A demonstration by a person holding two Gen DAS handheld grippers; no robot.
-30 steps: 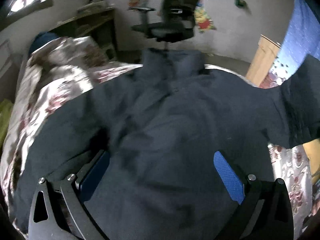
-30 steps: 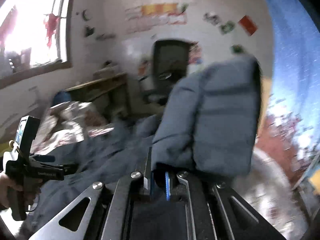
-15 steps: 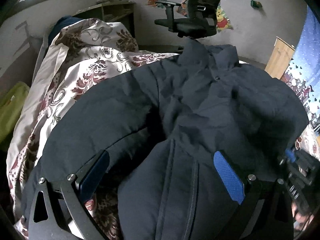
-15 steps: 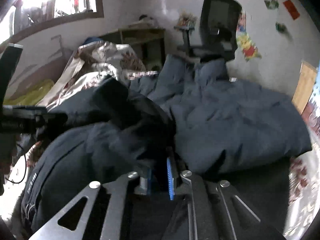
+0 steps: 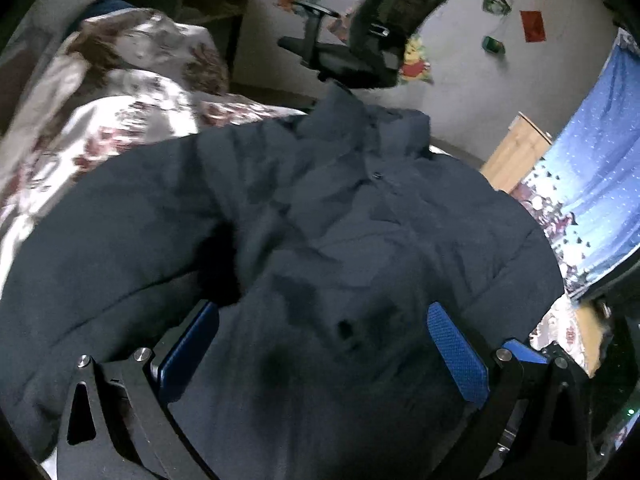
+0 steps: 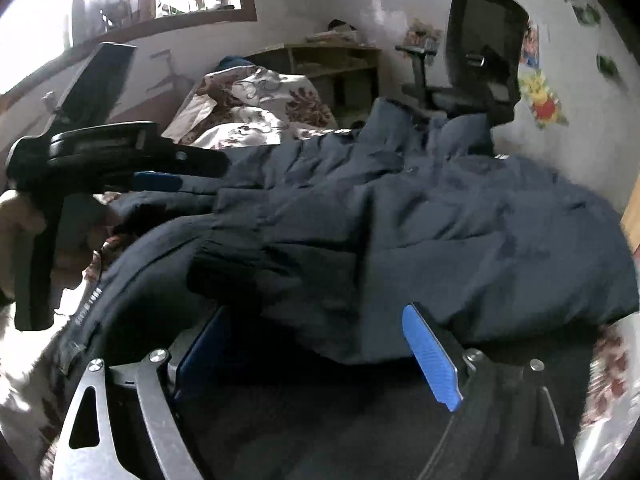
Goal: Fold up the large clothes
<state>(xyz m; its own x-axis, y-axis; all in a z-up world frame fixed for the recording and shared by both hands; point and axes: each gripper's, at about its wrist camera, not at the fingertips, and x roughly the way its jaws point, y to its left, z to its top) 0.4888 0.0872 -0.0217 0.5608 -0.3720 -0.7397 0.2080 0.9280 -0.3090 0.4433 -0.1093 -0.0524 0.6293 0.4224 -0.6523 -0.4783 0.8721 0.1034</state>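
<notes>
I've got the dark coat (image 5: 360, 240) spread across the bed (image 5: 120, 112), collar toward the top centre of the left wrist frame, hem running down under my tools; so its long axis goes top to bottom of the frame. One sleeve (image 6: 320, 240) lies folded across the body, cuff at centre left of the right wrist frame. The other sleeve (image 5: 100, 240) sprawls out to the left of the left wrist frame, uncrossed as far as I can judge. That one lies nearest my left tool (image 5: 320, 344), so I'd take it from that side.

Left tool: released, jaws wide, coat between them but nothing pinched. Right tool (image 6: 316, 352): also released, hovering over the folded sleeve.

Only the right wrist view shows the folded cuff and the left tool (image 6: 120, 160) from outside, at centre left. Only the left wrist view shows the collar buttons and the spread sleeve.
</notes>
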